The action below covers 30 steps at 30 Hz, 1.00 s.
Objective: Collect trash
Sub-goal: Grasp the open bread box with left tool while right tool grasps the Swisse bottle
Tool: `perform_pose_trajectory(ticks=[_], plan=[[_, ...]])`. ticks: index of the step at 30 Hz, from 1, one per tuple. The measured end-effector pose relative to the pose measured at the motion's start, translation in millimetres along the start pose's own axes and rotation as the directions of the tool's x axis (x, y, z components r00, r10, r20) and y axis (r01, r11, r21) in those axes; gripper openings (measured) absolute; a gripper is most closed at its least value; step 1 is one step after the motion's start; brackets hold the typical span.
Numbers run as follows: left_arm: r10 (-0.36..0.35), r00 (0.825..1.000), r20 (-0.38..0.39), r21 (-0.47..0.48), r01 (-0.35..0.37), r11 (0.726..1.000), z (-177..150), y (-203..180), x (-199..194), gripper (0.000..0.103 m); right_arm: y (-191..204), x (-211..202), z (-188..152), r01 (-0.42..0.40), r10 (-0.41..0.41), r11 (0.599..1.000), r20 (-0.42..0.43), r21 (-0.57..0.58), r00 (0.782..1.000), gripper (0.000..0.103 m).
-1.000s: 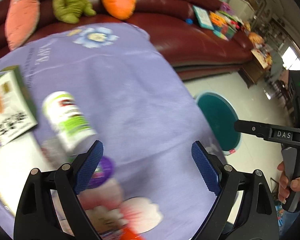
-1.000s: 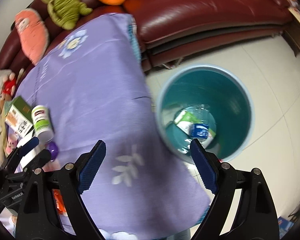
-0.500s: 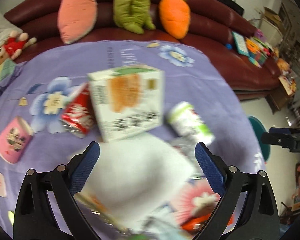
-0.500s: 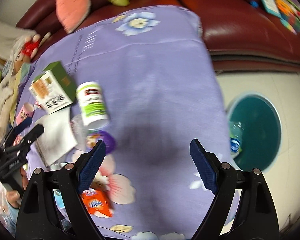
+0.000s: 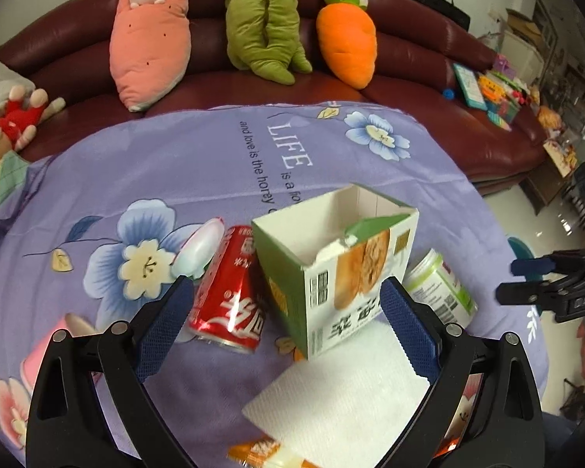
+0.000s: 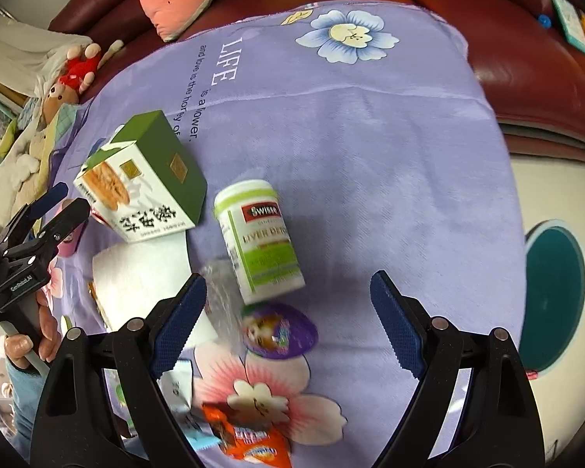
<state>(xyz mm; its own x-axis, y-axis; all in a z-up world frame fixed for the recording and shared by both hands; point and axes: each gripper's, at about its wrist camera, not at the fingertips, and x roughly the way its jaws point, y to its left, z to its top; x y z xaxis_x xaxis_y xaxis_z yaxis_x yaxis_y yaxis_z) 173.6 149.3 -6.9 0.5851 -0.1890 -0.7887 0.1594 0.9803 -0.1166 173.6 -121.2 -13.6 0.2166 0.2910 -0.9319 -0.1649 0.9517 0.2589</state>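
Purple flowered cloth carries the litter: an open carton beside the red can. Left gripper and right gripper both gape empty. That light, crushable carton probably wants gentle pinching across its walls.

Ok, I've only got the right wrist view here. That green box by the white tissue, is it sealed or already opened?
Observer: Opened. From the left wrist view the green box has its top torn off, and the part of its white inside that shows is bare.
Operator: Anything hidden on its far side from me?
Observer: Yes, a red can lies on its side right beside the box, on the purple cloth.
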Motion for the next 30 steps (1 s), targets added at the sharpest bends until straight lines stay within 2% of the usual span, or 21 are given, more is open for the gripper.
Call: perform_pose_trajectory(ticks=[4, 6, 9, 11, 13, 14, 16, 23, 30], plan=[[-0.014, 1.000, 0.011, 0.018, 0.013, 1.000, 0, -1, 5, 0.096, 9, 20, 9, -0.015, 0.015, 1.000, -0.022, -0.021, 1.000, 0.081], [-0.010, 1.000, 0.012, 0.035, 0.009, 0.999, -1, -2, 6, 0.096, 11, 27, 12, -0.031, 0.031, 0.999, -0.032, -0.028, 0.999, 0.073], [-0.018, 1.000, 0.004, 0.047, 0.018, 0.999, 1, -5, 10, 0.093, 16, 41, 18, -0.047, 0.045, 0.998, -0.048, -0.043, 0.998, 0.070], [-0.024, 1.000, -0.003, 0.067, 0.024, 0.997, 2, -12, 14, 0.082, 18, 51, 22, -0.058, 0.056, 0.998, -0.061, -0.039, 0.997, 0.070], [-0.035, 0.999, -0.012, 0.091, 0.036, 0.995, 2, -18, 19, 0.056, 18, 58, 22, -0.061, 0.058, 0.997, -0.065, -0.042, 0.996, 0.068], [-0.032, 0.999, -0.013, 0.105, 0.033, 0.994, 2, -23, 20, 0.052, 16, 61, 21, -0.064, 0.061, 0.997, -0.067, -0.047, 0.996, 0.055], [-0.049, 0.999, -0.024, 0.131, 0.052, 0.990, 3, -35, 24, 0.029, 11, 60, 19, -0.085, 0.082, 0.996, -0.063, -0.040, 0.995, 0.050], [-0.089, 0.993, -0.078, 0.173, 0.101, 0.980, 4, -73, 46, 0.028, -27, 46, 10, -0.060, 0.061, 0.998, -0.030, 0.014, 0.998, 0.050], [-0.177, 0.971, -0.162, 0.120, 0.197, 0.973, -1, -99, 75, 0.028, -70, 32, -5, -0.045, 0.046, 0.996, -0.017, 0.074, 0.999, 0.050]])
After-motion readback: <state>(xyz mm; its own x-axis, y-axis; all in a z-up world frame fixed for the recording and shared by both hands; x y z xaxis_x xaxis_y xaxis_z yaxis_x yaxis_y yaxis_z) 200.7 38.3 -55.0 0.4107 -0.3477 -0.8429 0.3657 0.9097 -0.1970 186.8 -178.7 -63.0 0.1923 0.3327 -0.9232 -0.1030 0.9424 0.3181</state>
